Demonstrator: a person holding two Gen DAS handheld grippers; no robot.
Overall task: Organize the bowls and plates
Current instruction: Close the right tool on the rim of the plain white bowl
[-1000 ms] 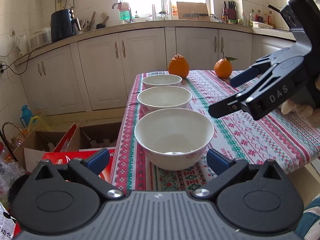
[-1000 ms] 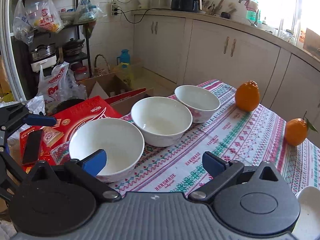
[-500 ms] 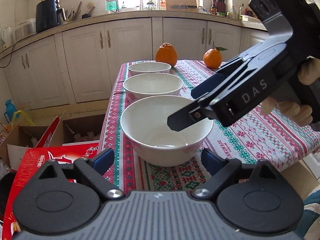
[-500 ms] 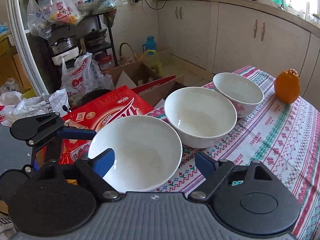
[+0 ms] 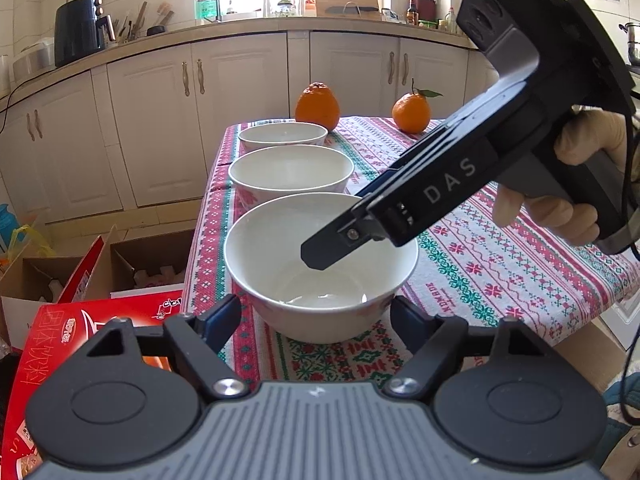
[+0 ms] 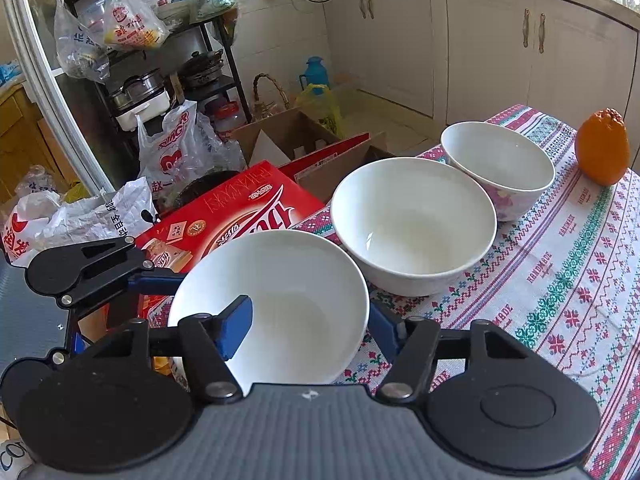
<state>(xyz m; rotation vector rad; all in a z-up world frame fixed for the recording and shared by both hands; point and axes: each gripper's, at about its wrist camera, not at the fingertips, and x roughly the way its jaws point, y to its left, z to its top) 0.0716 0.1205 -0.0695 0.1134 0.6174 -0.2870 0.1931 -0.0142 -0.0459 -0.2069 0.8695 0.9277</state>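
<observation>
Nearest bowl: the plain white ceramic bowl (image 5: 320,264) stood at the near corner of the tabletop (image 5: 520,264), which wore a red, green and white patterned cloth.
Other bowls: a second white bowl (image 5: 290,174) sat just behind it and a third, smaller one (image 5: 282,138) behind that, the three in a row along the tabletop's edge.
What changed: the bowl looked larger in both wrist views than a second before, and the right gripper had swung from beside it to over its rim; both grippers had been closing their jaws meanwhile.
Right gripper: the black right gripper (image 6: 310,326) straddled the nearest bowl's wall, one blue pad (image 6: 236,326) inside the bowl and the other outside at the rim; whether the pads were yet pressing could not be told.
Left gripper: the left gripper (image 5: 316,318) had one blue pad on each outer side of the same bowl, with slight gaps visible, so it seemed open around it, not clamped.
Meaning for the task: a pickup of the nearest bowl looked close, probably to stack it into a neighbour; nothing was stacked yet.
Hand pose: the person's right hand (image 5: 560,188) held its gripper's handle, angled steeply down toward the bowl.
Bystanders: two oranges (image 5: 318,104) sat at the far end.
</observation>
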